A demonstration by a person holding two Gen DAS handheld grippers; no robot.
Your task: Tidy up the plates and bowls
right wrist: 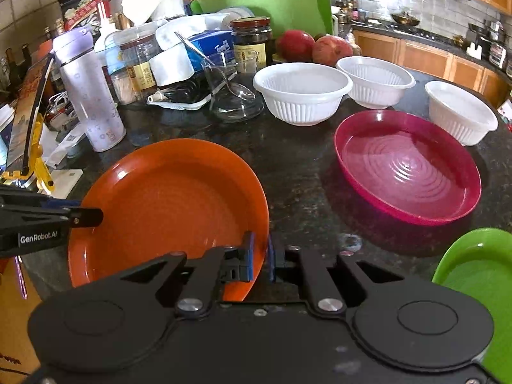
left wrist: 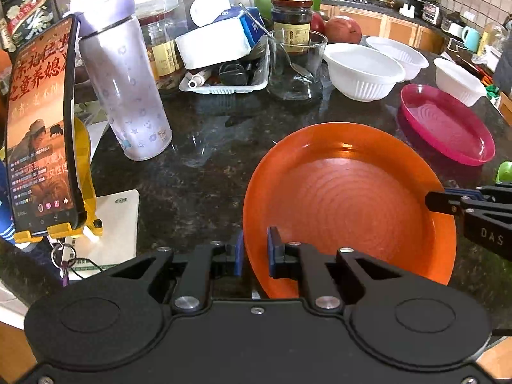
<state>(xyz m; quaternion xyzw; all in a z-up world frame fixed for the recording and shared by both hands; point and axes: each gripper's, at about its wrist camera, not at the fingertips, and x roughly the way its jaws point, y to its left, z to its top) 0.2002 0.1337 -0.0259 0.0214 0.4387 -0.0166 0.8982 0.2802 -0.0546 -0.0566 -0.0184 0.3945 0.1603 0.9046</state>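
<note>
both the left gripper [left wrist: 254, 251] and right gripper [right wrist: 260, 257] clamp opposite rims of the orange plate [left wrist: 345, 198] over the dark table [left wrist: 198, 166]; beyond them, a pink plate [right wrist: 406, 166], then three white bowls [right wrist: 302, 92].

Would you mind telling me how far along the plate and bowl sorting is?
Nothing looks stacked yet. In hand: both the left gripper and right gripper clamp the orange plate. Left: the pink plate, green plate and three white bowls sit separately.

dark speckled stone counter [right wrist: 297, 172], tiled wall [right wrist: 28, 0], wooden cabinets [right wrist: 425, 57].
</note>
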